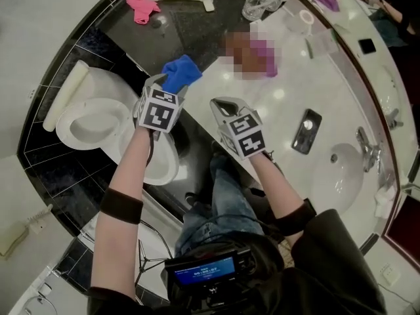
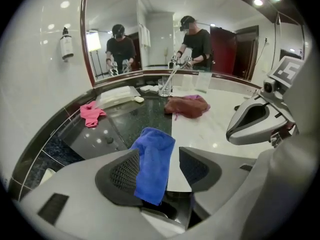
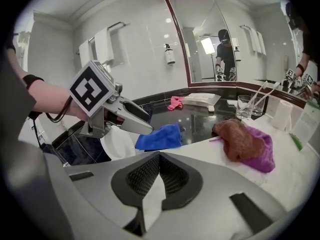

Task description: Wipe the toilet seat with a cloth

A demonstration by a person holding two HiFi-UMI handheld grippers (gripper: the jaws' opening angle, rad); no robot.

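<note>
Blue cloth (image 2: pixel 152 164) stands between the jaws of the left tongs (image 2: pixel 159 170), which are wide apart. The cloth lies against the left pad and the right pad is clear of it, so I judge it is not yet clamped. The right tongs (image 3: pixel 159 174) are closed together and hold nothing.

The cloth is at the left end of the bench (image 1: pixel 289 90), at its front edge. Whether it rests on the stone or hangs on the pad, I cannot tell.

The step in hand seems to be the taking of the cloth; the wiping is not begun. Next, the left jaws should close firmly on the cloth and carry it over the edge, down to the toilet seat (image 1: pixel 92 125), which is beside and below the bench's left end.

That way looks free. The right tongs hover near on the right, and the brown and purple cloths (image 3: pixel 245 139) lie well apart, toward the bench's back edge.
</note>
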